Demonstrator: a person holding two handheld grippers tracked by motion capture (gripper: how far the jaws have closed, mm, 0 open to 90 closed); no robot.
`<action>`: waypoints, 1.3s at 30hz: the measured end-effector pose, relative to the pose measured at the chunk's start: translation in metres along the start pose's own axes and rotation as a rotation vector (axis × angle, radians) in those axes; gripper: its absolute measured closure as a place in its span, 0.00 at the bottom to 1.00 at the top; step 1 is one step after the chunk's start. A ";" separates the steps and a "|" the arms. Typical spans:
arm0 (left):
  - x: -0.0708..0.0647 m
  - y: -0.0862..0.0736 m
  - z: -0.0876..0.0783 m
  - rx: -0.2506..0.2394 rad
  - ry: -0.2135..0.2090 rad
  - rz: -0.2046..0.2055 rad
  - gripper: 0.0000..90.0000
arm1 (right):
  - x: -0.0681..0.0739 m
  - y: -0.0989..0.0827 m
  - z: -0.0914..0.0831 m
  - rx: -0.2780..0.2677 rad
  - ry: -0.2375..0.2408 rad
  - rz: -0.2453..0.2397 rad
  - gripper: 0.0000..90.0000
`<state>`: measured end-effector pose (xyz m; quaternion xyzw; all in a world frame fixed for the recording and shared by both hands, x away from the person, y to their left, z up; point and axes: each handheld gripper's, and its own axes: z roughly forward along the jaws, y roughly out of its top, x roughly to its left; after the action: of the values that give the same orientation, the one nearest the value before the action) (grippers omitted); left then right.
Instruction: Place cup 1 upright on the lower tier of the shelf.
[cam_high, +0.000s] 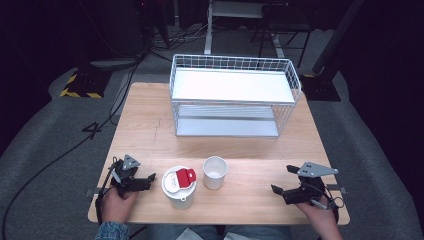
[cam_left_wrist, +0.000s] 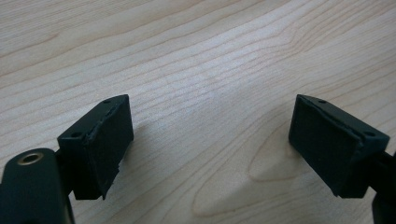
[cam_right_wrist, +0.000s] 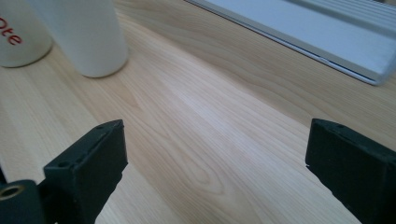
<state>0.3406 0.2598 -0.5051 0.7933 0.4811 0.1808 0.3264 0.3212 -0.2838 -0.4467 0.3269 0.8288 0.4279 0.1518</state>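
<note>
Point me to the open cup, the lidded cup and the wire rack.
Open cup (cam_high: 215, 173), high view, on its white side wall.
Lidded cup (cam_high: 185, 175), high view, on the red tab of its lid.
Wire rack (cam_high: 230, 85), high view, on its white top shelf.

A light wooden counter (cam_high: 150, 130) carries a white wire basket rack with two white shelves (cam_high: 232, 95) at its far middle. Near the front edge stands a white cup with a white lid and a red flap (cam_high: 179, 186), bearing red lettering that is cut off in the right gripper view. Just beside it, to the right and apart, stands an open white paper cup (cam_high: 215, 172), seemingly empty. Grey carpet (cam_high: 45, 135) surrounds the counter, with black cables (cam_high: 75, 145) trailing across it.
</note>
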 end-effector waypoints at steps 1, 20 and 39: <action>0.000 0.000 0.000 0.001 0.001 0.004 0.16 | 0.000 0.000 0.000 0.000 0.000 0.000 0.06; 0.001 -0.001 -0.001 -0.001 0.030 -0.024 0.16 | 0.056 0.046 0.084 0.011 0.208 -0.133 0.06; 0.002 0.000 0.000 -0.002 0.039 -0.037 0.16 | 0.079 0.052 0.142 0.015 0.267 -0.152 0.09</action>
<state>0.3415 0.2612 -0.5051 0.7804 0.5016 0.1905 0.3209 0.3595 -0.1225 -0.4857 0.2047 0.8670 0.4489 0.0697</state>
